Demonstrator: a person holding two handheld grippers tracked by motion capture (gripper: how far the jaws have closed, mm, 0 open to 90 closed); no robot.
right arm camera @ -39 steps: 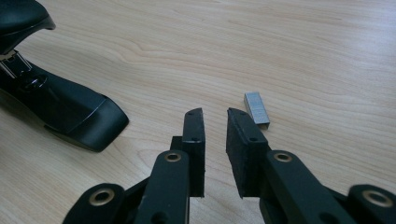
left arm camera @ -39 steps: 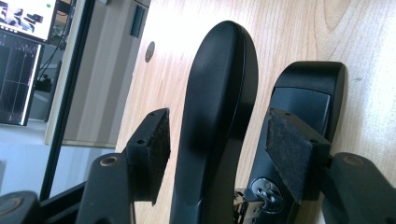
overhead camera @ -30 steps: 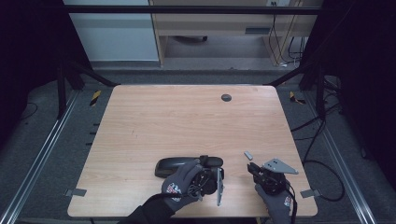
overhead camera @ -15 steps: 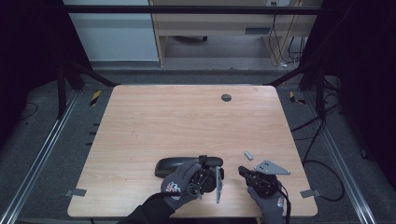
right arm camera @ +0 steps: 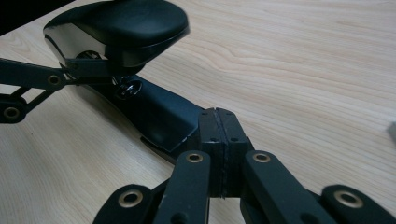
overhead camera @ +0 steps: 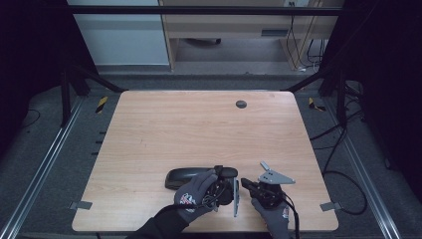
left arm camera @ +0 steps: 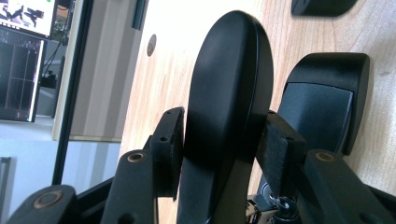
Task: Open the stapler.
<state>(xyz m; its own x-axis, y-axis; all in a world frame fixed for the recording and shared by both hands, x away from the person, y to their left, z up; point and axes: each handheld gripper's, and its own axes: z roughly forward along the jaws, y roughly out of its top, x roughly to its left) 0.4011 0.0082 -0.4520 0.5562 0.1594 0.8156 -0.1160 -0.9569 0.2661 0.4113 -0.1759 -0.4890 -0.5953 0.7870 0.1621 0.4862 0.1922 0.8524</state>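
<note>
While the left hand-held gripper (left arm camera: 219,154) pinches a black case lid (left arm camera: 229,88), the right hand-held gripper (right arm camera: 219,135) is fully closed, empty.

Near the front edge of a table (overhead camera: 149,134), slightly right of centre: a glasses case (overhead camera: 185,177) lying crosswise, its hinged lid (left arm camera: 229,98) raised on edge at its right end. Left gripper (overhead camera: 219,188) just in front of the case, pads either side of the upright lid. Right gripper (overhead camera: 247,185) immediately right of the lid, tips together against the case's base (right arm camera: 159,114). Far behind, toward the back edge, a round grommet (overhead camera: 241,104) set in the tabletop, well apart from everything else.
</note>
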